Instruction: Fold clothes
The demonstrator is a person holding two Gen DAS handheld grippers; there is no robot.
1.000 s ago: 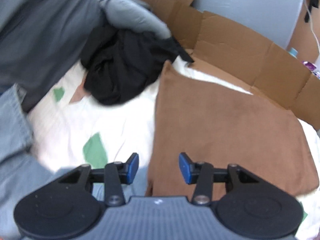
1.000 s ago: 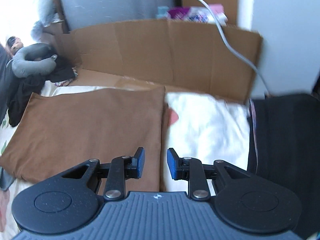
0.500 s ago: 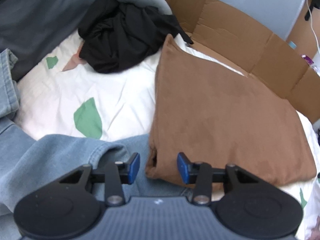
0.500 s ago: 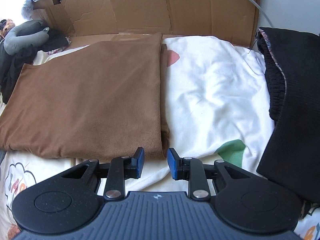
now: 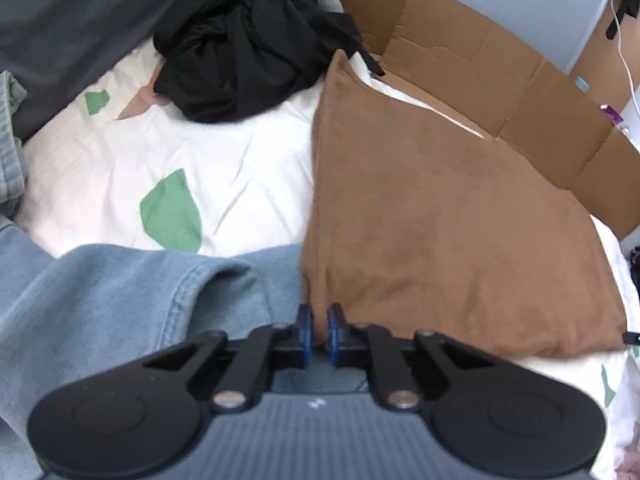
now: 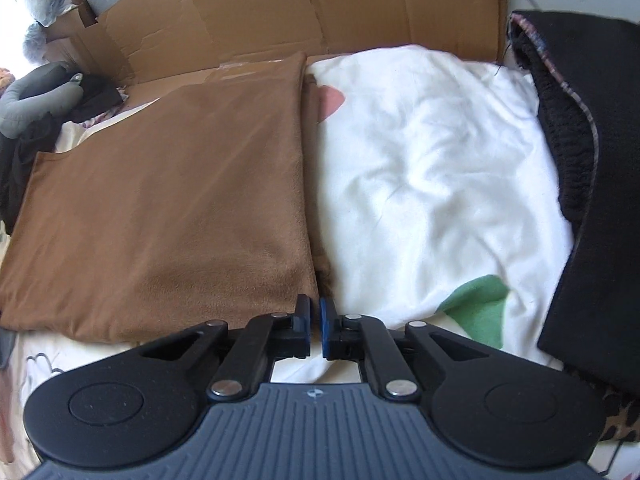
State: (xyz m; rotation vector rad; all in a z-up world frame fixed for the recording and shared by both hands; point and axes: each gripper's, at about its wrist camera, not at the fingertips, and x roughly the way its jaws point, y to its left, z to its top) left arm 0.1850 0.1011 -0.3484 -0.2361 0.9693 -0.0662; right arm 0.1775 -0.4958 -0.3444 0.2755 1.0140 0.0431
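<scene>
A folded brown garment (image 5: pixel 440 220) lies flat on the white printed bed sheet (image 5: pixel 224 168). In the left wrist view my left gripper (image 5: pixel 317 330) is at the garment's near left corner. Its jaws are closing, and the blue pads pinch a thin edge of brown cloth. In the right wrist view the same brown garment (image 6: pixel 168 208) fills the left half. My right gripper (image 6: pixel 315 320) sits at its near right corner, jaws closing to a narrow slit with the brown edge between the pads.
Light blue denim (image 5: pixel 100 300) lies beside the left gripper. A black clothes pile (image 5: pixel 248 56) sits at the far left, a grey neck pillow (image 6: pixel 36 100) beyond it. Cardboard sheets (image 6: pixel 320 4) line the far edge. A black garment (image 6: pixel 600 200) lies to the right.
Both grippers came down to the garment's near corners and closed from open onto its edge. The views now look more steeply down at the bed.
</scene>
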